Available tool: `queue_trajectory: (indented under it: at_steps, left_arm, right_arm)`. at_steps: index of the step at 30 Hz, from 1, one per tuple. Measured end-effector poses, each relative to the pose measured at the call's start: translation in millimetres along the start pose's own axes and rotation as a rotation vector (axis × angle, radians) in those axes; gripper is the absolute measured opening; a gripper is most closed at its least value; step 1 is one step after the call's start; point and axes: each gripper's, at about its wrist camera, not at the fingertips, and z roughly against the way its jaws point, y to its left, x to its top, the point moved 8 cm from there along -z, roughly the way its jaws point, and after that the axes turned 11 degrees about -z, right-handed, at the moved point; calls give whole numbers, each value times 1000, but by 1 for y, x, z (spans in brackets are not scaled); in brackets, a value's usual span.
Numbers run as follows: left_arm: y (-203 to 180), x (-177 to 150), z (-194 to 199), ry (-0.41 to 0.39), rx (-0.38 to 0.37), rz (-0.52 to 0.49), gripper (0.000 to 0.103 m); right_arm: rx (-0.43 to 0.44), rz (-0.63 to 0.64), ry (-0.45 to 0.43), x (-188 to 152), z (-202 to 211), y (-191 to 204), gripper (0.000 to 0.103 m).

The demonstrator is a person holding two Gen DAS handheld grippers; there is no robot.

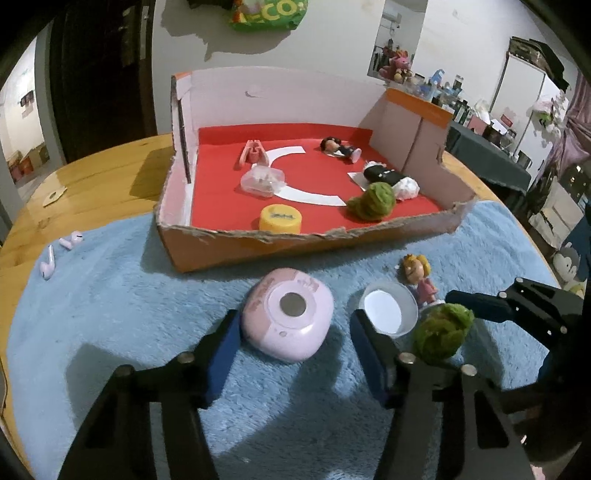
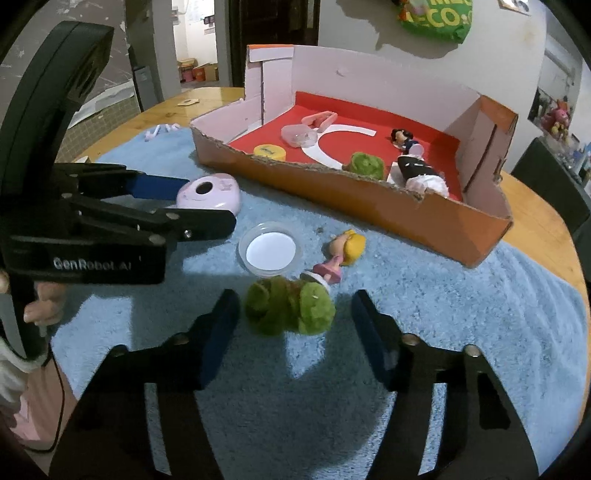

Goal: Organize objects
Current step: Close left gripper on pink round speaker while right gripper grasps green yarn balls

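Pink case (image 1: 288,319) is sitting between the left gripper (image 1: 291,354)'s wide jaws; closing off-centre may be squirting its rounded shell sideways.

Round wooden table (image 1: 110,177), honey-toned, glossy. Pale blue fluffy rug (image 1: 110,314), spread over the near part of the tabletop. Small tan cardboard tag (image 1: 54,195), lying flat on bare wood at the table's far left, well apart from the rug. Green printed foil bag (image 1: 267,14), hanging on the white wall (image 1: 332,44) behind the table. Dark wooden door (image 1: 99,74), left of the wall. Cluttered side shelf with bottles and a pink plush toy (image 1: 400,66), at far right. White air conditioner (image 1: 390,17), high on the far wall.
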Motion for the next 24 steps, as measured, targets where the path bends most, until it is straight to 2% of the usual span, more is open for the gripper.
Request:
queue_trajectory:
  at_steps: [1,2,5,19,24]
  left_arm:
    - [-1,-1,0,2,-2,1,51]
    - [-1,-1,0,2,-6,4,51]
    - [-2,-1,0,-3,1,2,51]
    - [-4,-4,9,-19,6,6,47]
    - [-3,-6,20,-37,-8,27,36]
  right_arm:
    - [4,-2,-1,0,0,0,49]
    - [9,-6,-3,-1,1,0,43]
    - [41,-17,-4,-2,3,2,40]
    - [51,-20,-18,-5,10,2,40]
    - [51,-28,-30,-6,17,0,40]
